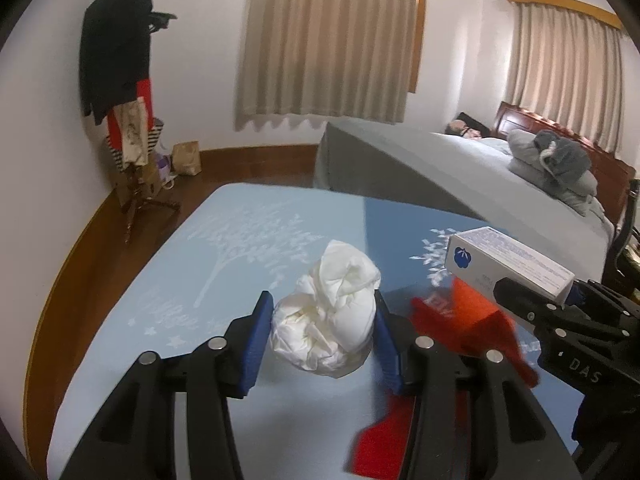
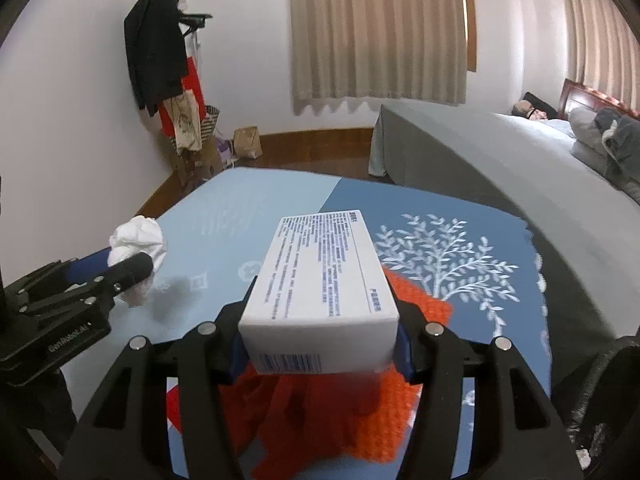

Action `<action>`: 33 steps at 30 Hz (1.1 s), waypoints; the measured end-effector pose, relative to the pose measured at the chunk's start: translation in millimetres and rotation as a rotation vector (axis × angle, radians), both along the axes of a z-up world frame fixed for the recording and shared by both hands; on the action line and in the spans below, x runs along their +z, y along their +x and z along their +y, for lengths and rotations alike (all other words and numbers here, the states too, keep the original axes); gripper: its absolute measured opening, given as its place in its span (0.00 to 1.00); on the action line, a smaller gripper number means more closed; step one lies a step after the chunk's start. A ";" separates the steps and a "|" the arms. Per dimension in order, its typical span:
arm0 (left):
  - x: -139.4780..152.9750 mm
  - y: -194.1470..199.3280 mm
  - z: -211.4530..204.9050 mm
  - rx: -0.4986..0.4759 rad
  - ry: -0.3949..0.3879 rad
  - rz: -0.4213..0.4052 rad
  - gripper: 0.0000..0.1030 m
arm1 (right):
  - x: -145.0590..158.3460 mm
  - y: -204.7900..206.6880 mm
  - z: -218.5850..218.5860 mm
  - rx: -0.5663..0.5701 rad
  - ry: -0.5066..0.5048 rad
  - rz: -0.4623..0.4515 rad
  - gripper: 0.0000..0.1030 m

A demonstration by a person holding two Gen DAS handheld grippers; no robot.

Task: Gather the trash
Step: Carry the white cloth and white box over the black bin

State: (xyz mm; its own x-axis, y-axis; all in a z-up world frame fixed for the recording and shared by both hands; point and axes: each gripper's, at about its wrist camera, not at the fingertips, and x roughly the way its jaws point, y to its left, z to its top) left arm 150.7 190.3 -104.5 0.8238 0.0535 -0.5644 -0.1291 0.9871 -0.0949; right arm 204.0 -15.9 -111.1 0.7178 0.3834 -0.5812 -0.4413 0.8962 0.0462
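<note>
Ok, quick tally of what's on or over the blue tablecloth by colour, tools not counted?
White: 2, the crumpled paper wad in the left tool and the printed box in the right tool.
Red/orange: 1, the knitted cloth lying under the box.
Total: 3.

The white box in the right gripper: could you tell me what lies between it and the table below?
An orange-red knitted cloth lies on the blue tablecloth under the white box; the right wrist view shows it.

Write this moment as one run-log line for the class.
left gripper: shut on tissue wad | right gripper: shut on box, above red cloth | table
</note>
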 end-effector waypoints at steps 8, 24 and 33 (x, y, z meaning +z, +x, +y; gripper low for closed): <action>16.5 1.1 -31.4 -0.075 -0.008 -0.033 0.47 | 22.4 -19.8 -44.1 -0.061 0.040 -0.031 0.52; 43.5 -9.8 -108.5 -0.229 -0.016 -0.087 0.47 | 44.5 -60.2 -128.7 -0.198 0.071 -0.084 0.52; 51.0 -15.2 -161.4 -0.338 -0.020 -0.098 0.47 | 50.0 -83.9 -183.3 -0.305 0.062 -0.102 0.52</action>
